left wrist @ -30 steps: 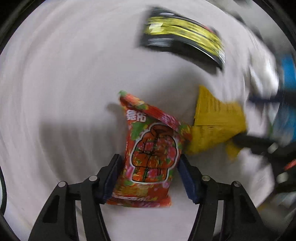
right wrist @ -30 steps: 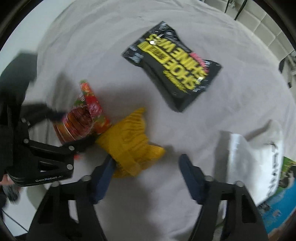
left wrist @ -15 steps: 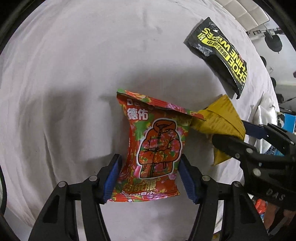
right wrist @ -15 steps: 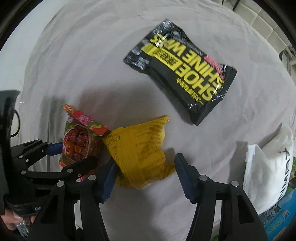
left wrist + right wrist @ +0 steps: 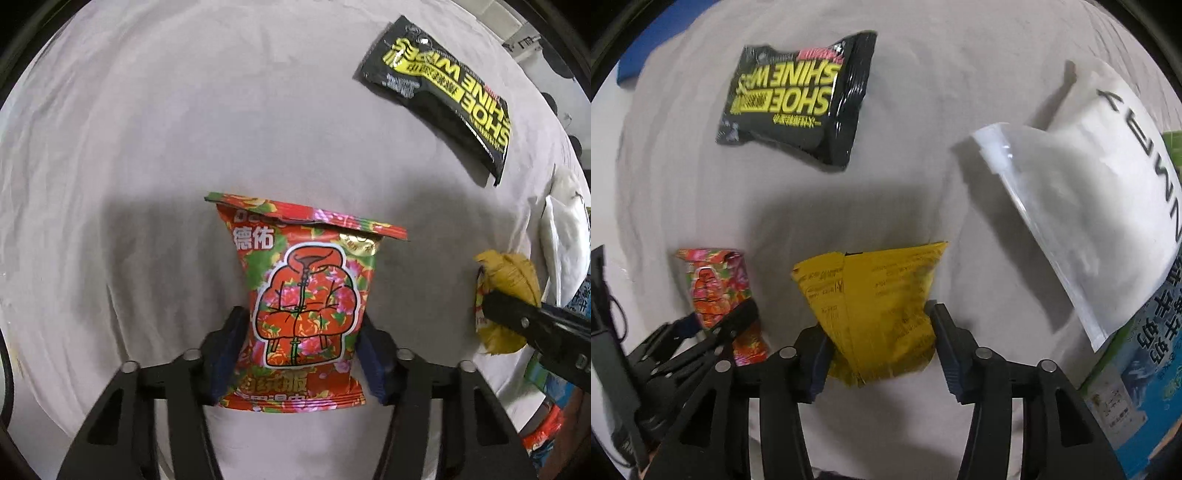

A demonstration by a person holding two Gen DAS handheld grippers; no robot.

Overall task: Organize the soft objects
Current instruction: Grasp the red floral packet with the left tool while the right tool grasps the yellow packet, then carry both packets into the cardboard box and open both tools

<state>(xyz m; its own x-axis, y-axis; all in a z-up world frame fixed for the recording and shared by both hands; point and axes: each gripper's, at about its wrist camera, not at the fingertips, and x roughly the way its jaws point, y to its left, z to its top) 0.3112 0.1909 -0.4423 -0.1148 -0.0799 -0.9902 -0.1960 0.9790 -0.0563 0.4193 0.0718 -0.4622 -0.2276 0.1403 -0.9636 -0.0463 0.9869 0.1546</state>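
Left tongs (image 5: 300, 354): clenched on the lower half of the red packet, one blue pad on each side.
Red packet (image 5: 304, 302): glossy red and green floral wrap, upright in the grip, top seal flared wide; white-outlined drawing of a padded floral jacket; white characters 德佑 at upper left; yellow characters along the bottom, partly cut off. Seen also from the right wrist view (image 5: 718, 291).
Right tongs (image 5: 877, 343): clenched on the narrow lower end of the yellow packet, pads pressing both sides.
Yellow packet (image 5: 875, 295): crinkled yellow film, fanning wider toward the top, back seam facing the camera; small dark print, too fine to read. In the left wrist view (image 5: 506, 291) it sits well to the right of the red packet.
Black pack (image 5: 794, 99): glossy black, lying flat beyond both packets; yellow lettering "SHOE SHINE WIPES", upside down to the camera.
White pouch (image 5: 1082, 206): frosted zip pouch at right, black letters, partly legible.
Blue box (image 5: 1137, 373): under the pouch's corner, white Chinese characters.
Surface: pale grey sheet (image 5: 147, 147), creased.
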